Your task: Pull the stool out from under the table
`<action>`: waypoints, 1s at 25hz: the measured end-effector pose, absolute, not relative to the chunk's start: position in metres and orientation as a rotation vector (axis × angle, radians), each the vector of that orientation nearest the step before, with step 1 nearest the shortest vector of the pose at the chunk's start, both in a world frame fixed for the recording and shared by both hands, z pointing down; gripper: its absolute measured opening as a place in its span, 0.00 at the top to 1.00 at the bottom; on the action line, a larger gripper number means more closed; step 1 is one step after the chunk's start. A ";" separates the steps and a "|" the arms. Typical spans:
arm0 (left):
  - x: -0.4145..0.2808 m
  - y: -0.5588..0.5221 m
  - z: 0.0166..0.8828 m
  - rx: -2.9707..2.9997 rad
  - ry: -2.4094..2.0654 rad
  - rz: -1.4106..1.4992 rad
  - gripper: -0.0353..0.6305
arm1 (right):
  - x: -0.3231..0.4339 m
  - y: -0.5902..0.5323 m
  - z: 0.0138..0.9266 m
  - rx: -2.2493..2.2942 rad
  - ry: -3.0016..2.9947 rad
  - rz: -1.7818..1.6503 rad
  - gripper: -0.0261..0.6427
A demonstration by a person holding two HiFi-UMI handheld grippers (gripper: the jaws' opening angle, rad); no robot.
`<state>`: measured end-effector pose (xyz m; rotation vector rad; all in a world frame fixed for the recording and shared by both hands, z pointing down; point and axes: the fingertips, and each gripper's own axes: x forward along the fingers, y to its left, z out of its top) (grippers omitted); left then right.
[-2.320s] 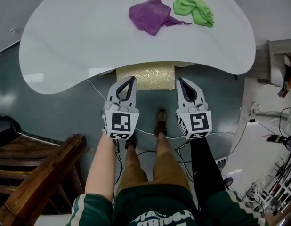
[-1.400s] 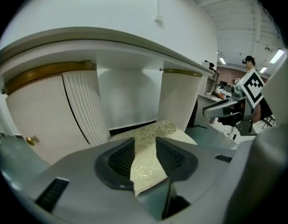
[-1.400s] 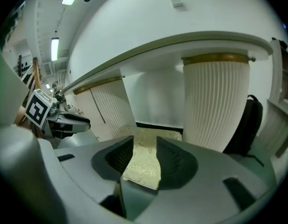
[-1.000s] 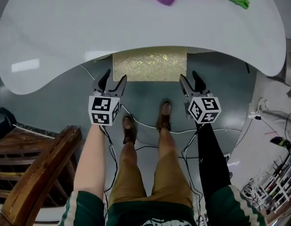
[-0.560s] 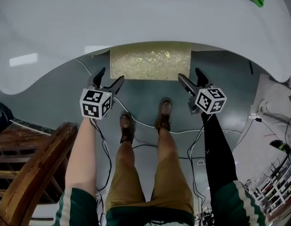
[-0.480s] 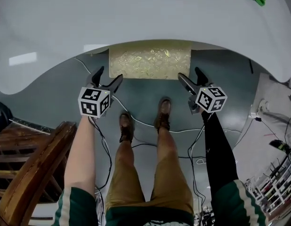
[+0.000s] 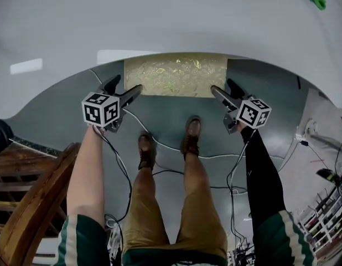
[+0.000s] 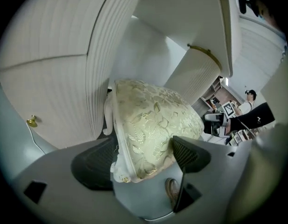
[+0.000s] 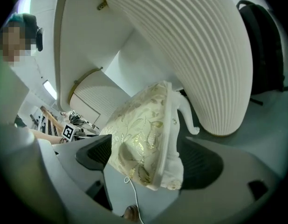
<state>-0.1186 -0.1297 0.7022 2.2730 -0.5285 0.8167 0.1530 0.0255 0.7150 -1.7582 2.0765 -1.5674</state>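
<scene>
Jutting from under the white table's point(image 7: 160, 21) curved edge, the stool point(image 7: 175, 75) shows a gold leaf-patterned brocade seat, with open grey floor point(image 7: 171, 112) behind it. The left gripper point(image 7: 127, 84) and right gripper point(image 7: 221, 86) straddle its front corners, their jaws just opened wide and seemingly not pressing the cushion.

A grey-green floor point(image 7: 49, 121) carries a dark wooden furniture piece point(image 7: 32, 198). Thin cables point(image 7: 221, 155) trail across the floor to its right. Farther right stands a cluttered white rack point(image 7: 326, 226).
</scene>
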 end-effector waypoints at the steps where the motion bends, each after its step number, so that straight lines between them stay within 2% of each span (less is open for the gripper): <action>1: -0.118 -0.131 0.705 2.255 -0.507 0.800 0.35 | 0.152 0.025 0.718 -1.734 2.080 -1.580 0.25; 7: -0.115 -0.133 0.718 2.137 -0.368 0.726 0.27 | 0.141 0.009 0.733 -1.542 2.099 -1.614 0.24; 10: -0.111 -0.131 0.721 2.100 -0.294 0.690 0.28 | 0.141 0.005 0.736 -1.506 2.094 -1.617 0.21; 16: -0.117 -0.130 0.724 1.948 -0.272 0.453 0.28 | 0.148 0.002 0.731 -1.464 2.039 -1.626 0.23; 18: -0.122 -0.137 0.722 1.925 -0.316 0.380 0.28 | 0.148 -0.001 0.732 -1.457 2.037 -1.636 0.18; 25: -0.123 -0.116 0.709 1.977 -0.411 0.327 0.28 | 0.135 0.015 0.723 -1.476 1.962 -1.588 0.17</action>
